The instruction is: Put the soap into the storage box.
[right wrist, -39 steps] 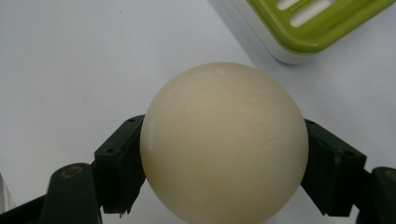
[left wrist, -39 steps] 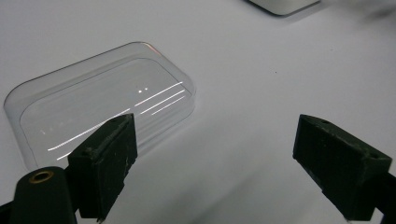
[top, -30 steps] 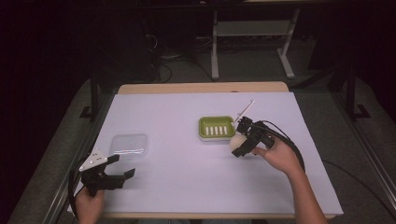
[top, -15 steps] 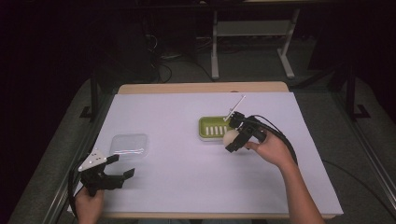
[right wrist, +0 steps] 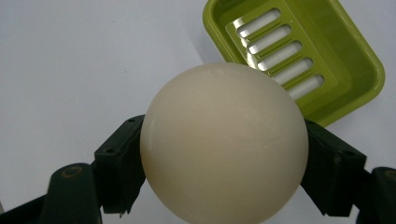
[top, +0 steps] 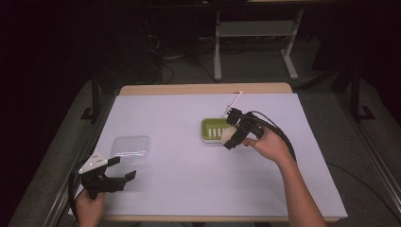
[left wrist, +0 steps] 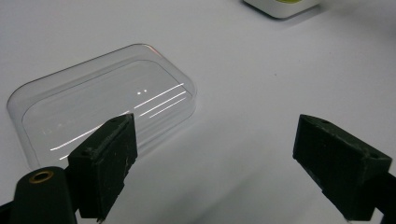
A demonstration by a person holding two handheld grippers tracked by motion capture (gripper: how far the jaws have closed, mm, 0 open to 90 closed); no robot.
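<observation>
A round cream-coloured soap ball [right wrist: 224,144] is clamped between the jaws of my right gripper [top: 230,138], shut on it just above the near right edge of a green slotted soap dish [top: 211,128] [right wrist: 327,56]. The ball [top: 229,134] hangs over the dish's right end. At the table's front left, my left gripper [top: 124,169] [left wrist: 215,154] stands open with nothing between its jaws. A clear plastic lid [top: 131,147] [left wrist: 93,109] lies flat just beyond it.
A white sheet covers the table [top: 179,113]. A thin white stick [top: 233,101] lies behind the dish. A black cable [top: 279,135] loops from the right gripper over the hand. Dark floor and a metal stand lie beyond the far edge.
The right gripper has carried the soap ball leftward, from right of the dish to its right end. The left gripper has hardly moved.
</observation>
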